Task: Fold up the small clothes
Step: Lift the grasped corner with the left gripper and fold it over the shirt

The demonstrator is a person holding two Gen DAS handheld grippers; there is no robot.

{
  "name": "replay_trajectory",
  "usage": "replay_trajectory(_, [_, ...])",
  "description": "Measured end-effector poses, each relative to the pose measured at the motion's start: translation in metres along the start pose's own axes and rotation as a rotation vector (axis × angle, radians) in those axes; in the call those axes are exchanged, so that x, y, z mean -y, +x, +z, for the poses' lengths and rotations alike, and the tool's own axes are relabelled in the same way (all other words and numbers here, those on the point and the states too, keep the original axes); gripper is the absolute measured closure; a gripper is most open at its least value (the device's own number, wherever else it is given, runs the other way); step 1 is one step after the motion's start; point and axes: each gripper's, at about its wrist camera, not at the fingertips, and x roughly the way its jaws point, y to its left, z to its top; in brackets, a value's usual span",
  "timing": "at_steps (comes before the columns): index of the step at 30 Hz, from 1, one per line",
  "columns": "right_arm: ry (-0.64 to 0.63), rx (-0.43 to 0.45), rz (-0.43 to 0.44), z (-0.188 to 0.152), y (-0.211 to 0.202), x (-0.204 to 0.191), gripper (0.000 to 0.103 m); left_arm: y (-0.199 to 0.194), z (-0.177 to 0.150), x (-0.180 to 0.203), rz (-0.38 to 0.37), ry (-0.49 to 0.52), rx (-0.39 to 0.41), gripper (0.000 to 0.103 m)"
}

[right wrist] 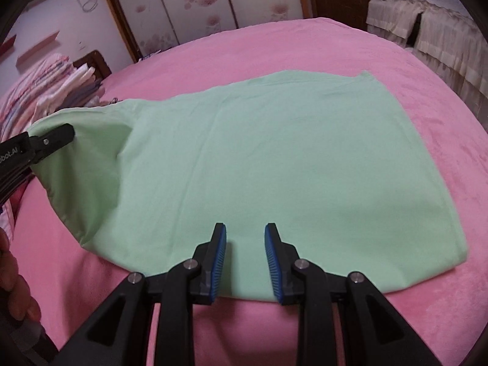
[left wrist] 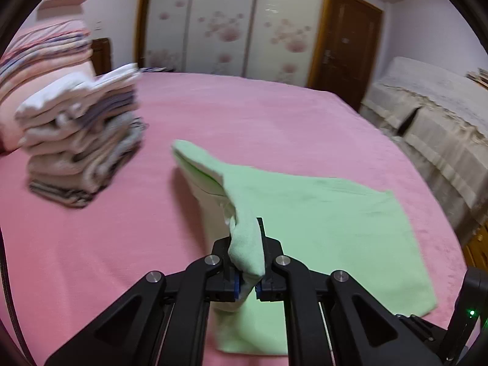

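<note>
A pale green garment [right wrist: 274,158] lies spread on the pink bed. Its left end is lifted off the bed, pinched in my left gripper [left wrist: 248,262], which is shut on a bunched fold of the green cloth [left wrist: 244,244]. In the right wrist view that left gripper [right wrist: 65,135] shows at the left edge, holding the raised corner. My right gripper [right wrist: 245,244] hovers over the garment's near edge with its blue pads apart and nothing between them; the cloth lies flat beneath it.
A tall stack of folded clothes [left wrist: 82,140] stands on the pink bed [left wrist: 274,116] at the left, with striped bedding [left wrist: 39,58] behind it. A covered sofa [left wrist: 427,128] lies beyond the bed's right edge. A person's hand [right wrist: 12,277] shows at the lower left.
</note>
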Motion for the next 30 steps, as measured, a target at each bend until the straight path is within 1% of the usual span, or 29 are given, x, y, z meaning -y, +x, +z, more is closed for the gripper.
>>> replay_trajectory(4, [0.05,0.009,0.034,0.009,-0.014,0.03,0.077,0.0,-0.001,0.045,-0.078,0.05,0.007,0.099])
replay_trajectory(7, [0.072,0.032,-0.008,0.021,-0.019,0.053,0.077,-0.002,-0.004,0.076,-0.142,0.088,0.024,0.099])
replay_trajectory(9, [0.108,0.056,-0.014,0.027,-0.027,0.069,0.077,0.0,-0.008,0.101,-0.187,0.128,0.03,0.099])
replay_trajectory(11, [0.14,0.095,-0.034,0.03,-0.04,0.087,0.077,0.002,-0.013,0.127,-0.228,0.162,0.018,0.099])
replay_trajectory(13, [0.153,0.118,-0.064,0.028,-0.052,0.102,0.077,0.009,-0.023,0.157,-0.275,0.216,-0.003,0.099])
replay_trajectory(15, [0.165,0.125,-0.093,0.023,-0.062,0.117,0.077,0.013,-0.035,0.178,-0.307,0.259,-0.019,0.099])
replay_trajectory(17, [0.176,0.119,-0.123,0.018,-0.067,0.133,0.077,0.02,-0.05,0.199,-0.332,0.304,-0.052,0.099])
replay_trajectory(20, [0.191,0.106,-0.164,0.017,-0.069,0.153,0.077,0.03,-0.071,0.217,-0.339,0.323,-0.114,0.098])
replay_trajectory(23, [0.211,0.109,-0.172,0.014,-0.073,0.167,0.077,0.039,-0.085,0.223,-0.34,0.322,-0.159,0.098])
replay_trajectory(26, [0.213,0.113,-0.167,0.013,-0.074,0.166,0.077,0.035,-0.091,0.228,-0.344,0.351,-0.142,0.098])
replay_trajectory(28, [0.208,0.115,-0.158,0.014,-0.073,0.167,0.077,0.027,-0.093,0.229,-0.37,0.371,-0.117,0.098])
replay_trajectory(30, [0.204,0.119,-0.154,0.015,-0.072,0.169,0.077,0.017,-0.098,0.234,-0.384,0.414,-0.085,0.098])
